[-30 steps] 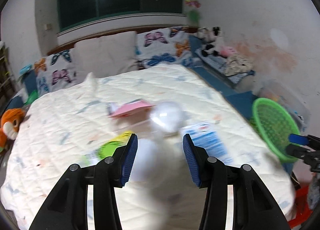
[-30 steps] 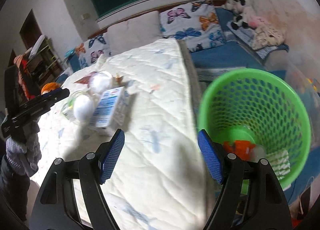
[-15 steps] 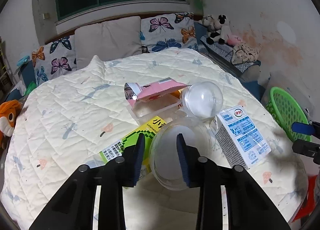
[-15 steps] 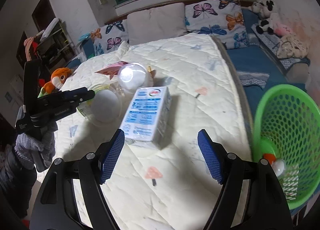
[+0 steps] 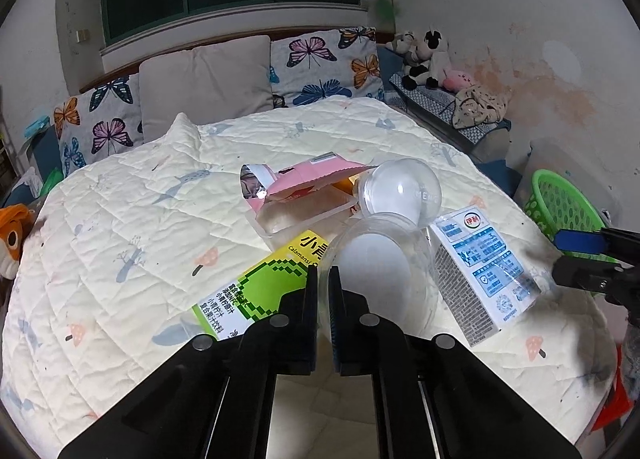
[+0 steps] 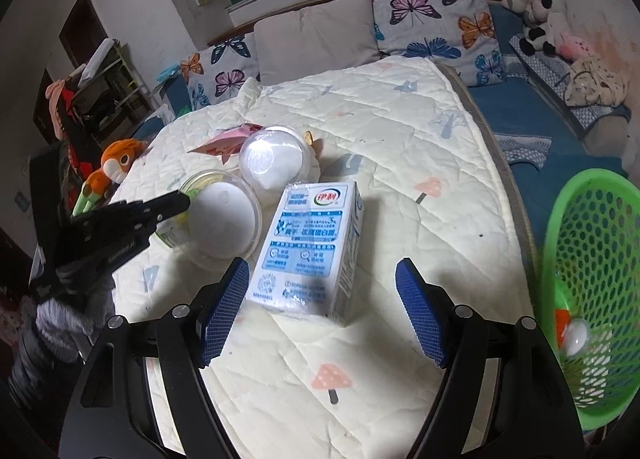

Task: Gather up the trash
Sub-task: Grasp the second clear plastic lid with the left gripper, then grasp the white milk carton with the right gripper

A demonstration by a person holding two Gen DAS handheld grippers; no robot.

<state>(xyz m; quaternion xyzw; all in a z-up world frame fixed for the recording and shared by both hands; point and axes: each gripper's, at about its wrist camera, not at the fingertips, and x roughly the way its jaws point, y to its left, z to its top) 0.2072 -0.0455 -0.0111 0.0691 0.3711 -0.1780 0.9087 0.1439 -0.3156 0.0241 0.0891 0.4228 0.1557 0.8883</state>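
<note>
Trash lies on a quilted bed. My left gripper is shut on the rim of a clear plastic cup lying on its side; the cup also shows in the right wrist view. Beside it lie a second clear domed cup, a blue-and-white milk carton, a green-yellow juice carton, a pink wrapper and a clear tray. My right gripper is open just in front of the milk carton. A green mesh basket holding some trash stands to the right.
Butterfly pillows and a grey pillow line the headboard. Plush toys sit on a bench at the right. An orange plush toy lies at the bed's left edge. A shelf stands at the left.
My left gripper has closed from open onto the clear cup's rim. My right gripper has swung left from the basket to face the milk carton and has come closer to it.
</note>
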